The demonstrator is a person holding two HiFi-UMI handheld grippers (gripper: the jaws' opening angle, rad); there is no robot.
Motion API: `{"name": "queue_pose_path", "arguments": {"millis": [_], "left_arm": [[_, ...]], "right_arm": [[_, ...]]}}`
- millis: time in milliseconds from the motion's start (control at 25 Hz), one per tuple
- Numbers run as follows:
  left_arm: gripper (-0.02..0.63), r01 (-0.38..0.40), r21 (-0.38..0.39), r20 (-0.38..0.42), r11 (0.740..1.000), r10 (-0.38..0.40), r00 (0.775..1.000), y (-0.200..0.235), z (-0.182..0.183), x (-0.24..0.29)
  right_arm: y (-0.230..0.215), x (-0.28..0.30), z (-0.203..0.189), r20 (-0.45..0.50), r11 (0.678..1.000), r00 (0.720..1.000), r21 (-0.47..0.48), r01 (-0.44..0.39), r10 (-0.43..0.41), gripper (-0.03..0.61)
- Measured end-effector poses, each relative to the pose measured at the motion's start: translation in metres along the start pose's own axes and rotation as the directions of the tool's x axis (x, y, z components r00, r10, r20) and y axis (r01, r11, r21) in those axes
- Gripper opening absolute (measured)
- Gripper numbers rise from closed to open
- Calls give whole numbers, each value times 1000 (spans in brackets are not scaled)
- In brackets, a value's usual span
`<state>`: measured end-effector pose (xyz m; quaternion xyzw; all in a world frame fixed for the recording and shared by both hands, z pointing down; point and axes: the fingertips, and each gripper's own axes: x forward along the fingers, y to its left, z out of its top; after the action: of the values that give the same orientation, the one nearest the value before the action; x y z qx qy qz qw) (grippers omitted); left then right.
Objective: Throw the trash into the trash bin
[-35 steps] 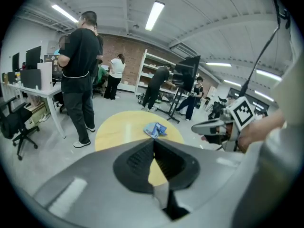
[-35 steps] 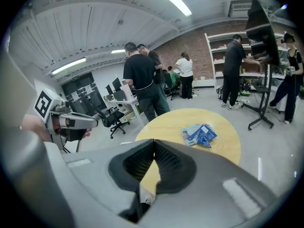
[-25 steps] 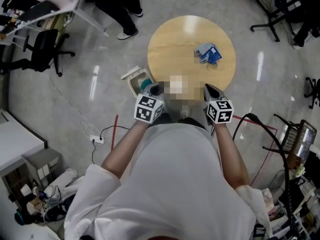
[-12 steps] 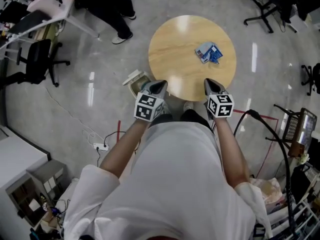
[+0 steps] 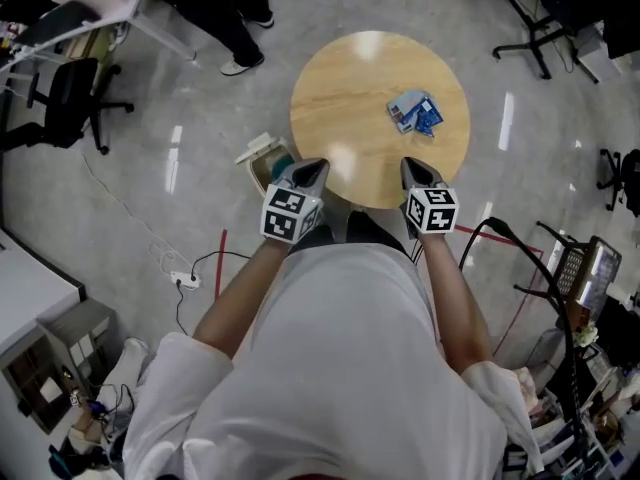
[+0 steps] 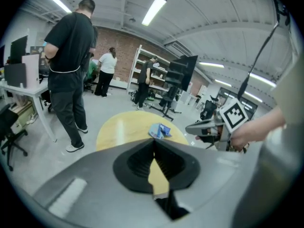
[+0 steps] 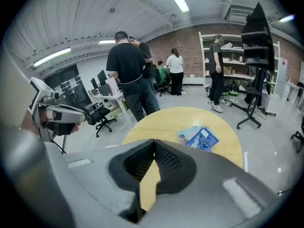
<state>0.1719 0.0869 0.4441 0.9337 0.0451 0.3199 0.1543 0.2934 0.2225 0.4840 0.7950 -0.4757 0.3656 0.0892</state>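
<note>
The blue wrappers (image 5: 414, 111) lie near the far right edge of the desk (image 5: 345, 88), so the right gripper (image 5: 412, 169), pressed together and empty like the left gripper (image 5: 310, 170) at the near edge, is best spread before being brought over them.

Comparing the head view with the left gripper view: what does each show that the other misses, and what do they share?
Head view only: the small white open-lidded trash bin on the floor beside the table. Left gripper view only: the red brick back wall, the white shelving and the ceiling strip lights. Both: the round wooden table, the blue crumpled wrappers on it, and the right gripper.
</note>
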Motion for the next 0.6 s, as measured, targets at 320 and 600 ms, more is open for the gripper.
{"name": "queue_pose_path", "arguments": {"millis": [320, 600], "left_arm": [[3, -100, -80, -7, 992, 100, 995, 14, -8, 3], [3, -173, -140, -5, 975, 174, 985, 28, -7, 2]], "right_arm": [[-34, 48, 6, -70, 998, 997, -42, -37, 34, 13], [-64, 96, 15, -136, 996, 990, -74, -54, 43, 63]]}}
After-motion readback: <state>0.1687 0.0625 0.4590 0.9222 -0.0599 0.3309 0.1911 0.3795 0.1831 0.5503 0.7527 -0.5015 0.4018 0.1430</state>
